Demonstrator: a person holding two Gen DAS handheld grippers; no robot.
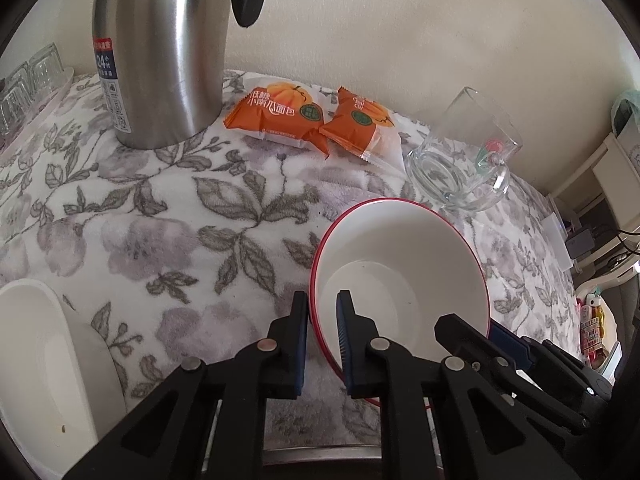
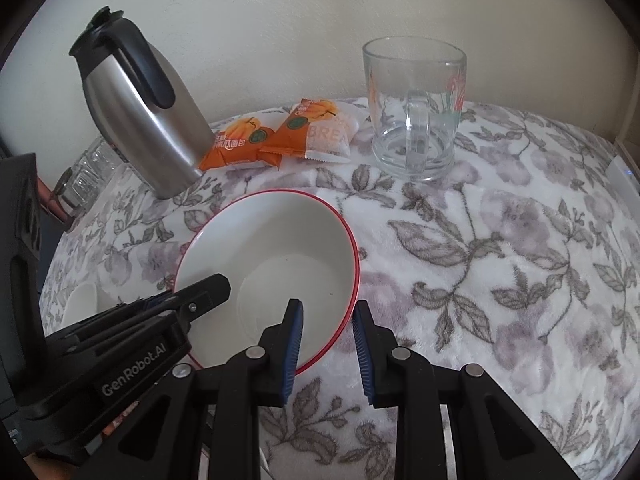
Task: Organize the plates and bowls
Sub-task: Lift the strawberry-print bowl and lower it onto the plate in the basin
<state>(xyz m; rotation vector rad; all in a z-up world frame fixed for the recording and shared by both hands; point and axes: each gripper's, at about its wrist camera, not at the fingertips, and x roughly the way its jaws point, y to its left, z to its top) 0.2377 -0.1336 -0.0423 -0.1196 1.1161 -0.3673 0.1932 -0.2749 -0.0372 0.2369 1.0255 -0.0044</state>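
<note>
A white bowl with a red rim (image 1: pixel 400 264) sits on the floral tablecloth; it also shows in the right wrist view (image 2: pixel 276 248). My left gripper (image 1: pixel 323 300) straddles the bowl's left rim, one finger outside and one inside, jaws narrowly apart with a small gap to the wall. My right gripper (image 2: pixel 328 312) is open and straddles the bowl's right rim, one finger inside and one outside. The right gripper also appears in the left wrist view (image 1: pixel 476 332), and the left in the right wrist view (image 2: pixel 200 292). A white dish (image 1: pixel 36 360) lies at the lower left.
A steel thermos jug (image 1: pixel 160 52) stands at the back left. Two orange snack packets (image 1: pixel 312 120) lie by the wall. A glass mug (image 2: pixel 414 112) stands at the back right. Several small glasses (image 1: pixel 28 80) sit on a tray at the far left.
</note>
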